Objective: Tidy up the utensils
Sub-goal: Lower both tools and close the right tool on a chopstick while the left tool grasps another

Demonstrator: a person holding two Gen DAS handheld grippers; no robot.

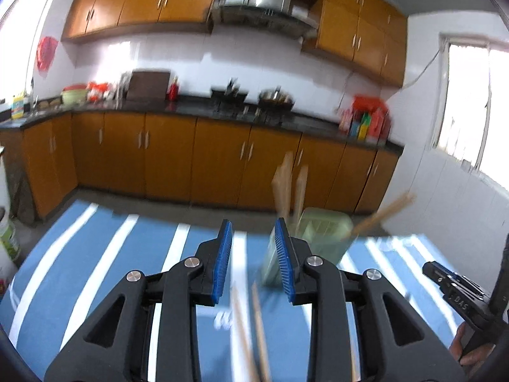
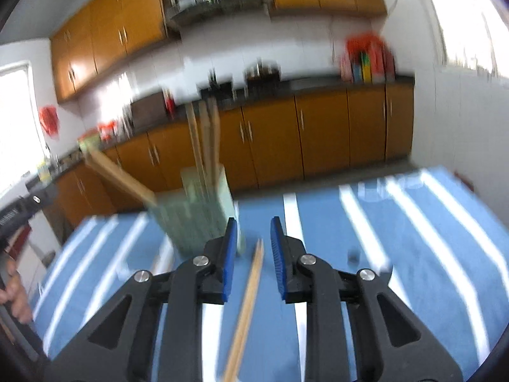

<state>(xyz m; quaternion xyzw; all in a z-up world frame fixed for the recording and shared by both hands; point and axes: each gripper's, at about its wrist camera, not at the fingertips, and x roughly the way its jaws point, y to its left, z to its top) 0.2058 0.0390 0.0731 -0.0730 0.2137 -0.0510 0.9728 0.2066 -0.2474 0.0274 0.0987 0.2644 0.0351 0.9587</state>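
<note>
Chopsticks (image 2: 246, 305) lay loose on the blue-and-white striped tablecloth (image 2: 413, 238), a pair running from about 6 o'clock up toward 12 in the right wrist view, tips ending between the blue pads. Right gripper (image 2: 253, 248) had its jaws apart, with nothing pinched; the pair sat in the gap below, and blur hid whether anything touched. A pale green utensil holder (image 2: 203, 219) stood at 11 o'clock from that gripper, just behind its left finger, with several wooden sticks (image 2: 205, 140) upright in it and one wider wooden piece (image 2: 121, 172) leaning out toward 10 o'clock. A hand (image 2: 14, 293) showed at the 9 o'clock edge.

In the left wrist view, left gripper (image 1: 253, 248) also had its fingers apart, empty. Two blurred chopsticks (image 1: 251, 328) lay on the tablecloth (image 1: 95, 254) under the gap, heading to 6 o'clock. The utensil holder (image 1: 318, 235) stood at 1 o'clock, partly behind the right finger; contact could not be told. Wooden sticks (image 1: 286, 187) rose from it toward 12, and another (image 1: 381, 213) leaned out toward 2 o'clock. The other gripper's black body (image 1: 458, 296) showed at 4 o'clock, a hand (image 1: 470, 347) under it.

Behind, at 12 o'clock, ran orange lower cabinets (image 1: 165, 159) under a dark countertop (image 1: 191, 108) with a wok (image 1: 275, 97), a cutting board (image 1: 148, 84) and red items. A range hood (image 1: 264, 6) hung between upper cabinets (image 1: 136, 3). A bright window (image 1: 477, 102) was at 3 o'clock. Both views were heavily motion-blurred.
</note>
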